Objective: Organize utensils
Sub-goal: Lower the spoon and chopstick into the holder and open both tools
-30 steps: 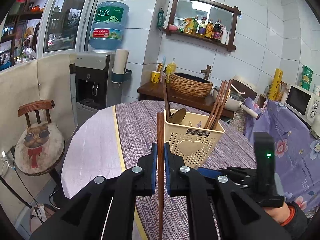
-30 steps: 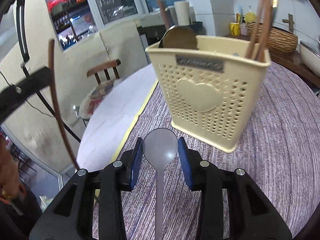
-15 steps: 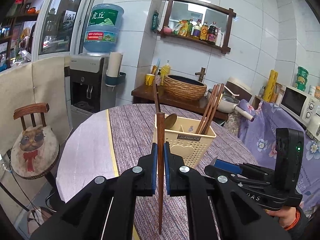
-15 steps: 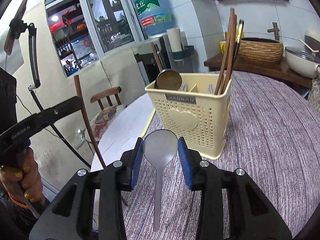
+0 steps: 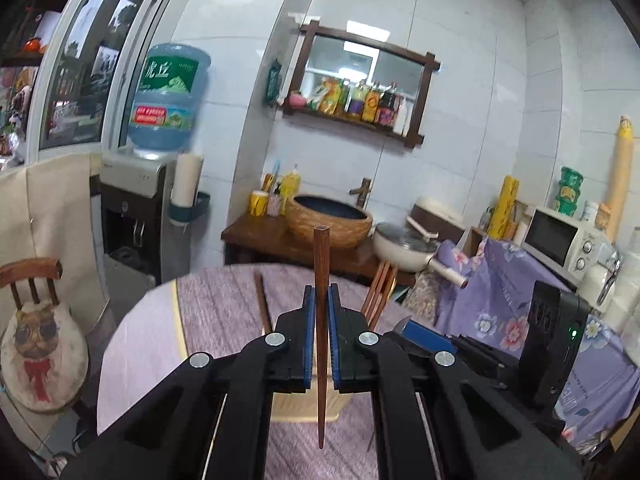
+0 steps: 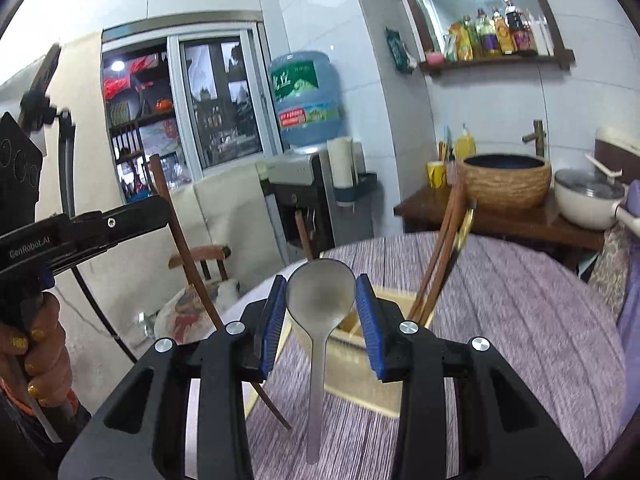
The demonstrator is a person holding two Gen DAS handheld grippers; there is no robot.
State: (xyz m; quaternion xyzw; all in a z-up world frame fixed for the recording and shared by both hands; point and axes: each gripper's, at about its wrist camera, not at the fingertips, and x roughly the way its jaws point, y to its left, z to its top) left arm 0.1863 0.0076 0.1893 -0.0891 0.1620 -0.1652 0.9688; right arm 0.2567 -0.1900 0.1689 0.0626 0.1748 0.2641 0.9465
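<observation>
My left gripper [image 5: 319, 300] is shut on a dark wooden chopstick [image 5: 320, 256] that stands upright, its thin end hanging below the jaws. My right gripper [image 6: 320, 304] is shut on a metal spoon [image 6: 317, 380], gripping the bowl with the handle pointing down. Both hang above the cream utensil holder [image 6: 352, 376], which the fingers largely hide; a strip of it [image 5: 304, 408] shows under the left jaws. Several chopsticks [image 6: 440, 264] lean in the holder's right compartment. The right view shows the left gripper [image 6: 156, 210] at the left with its chopstick [image 6: 180, 248].
The holder stands on a round table with a purple striped cloth [image 6: 520, 320]. A chair with a cat cushion [image 5: 36, 340] is at the left. A water dispenser [image 5: 136, 216], a counter with a woven basin [image 5: 332, 220], a pot [image 5: 404, 248] and a microwave [image 5: 560, 240] lie beyond.
Both grippers have risen with their utensils and tilted up. The holder has dropped low in both views and is now mostly behind the fingers.
</observation>
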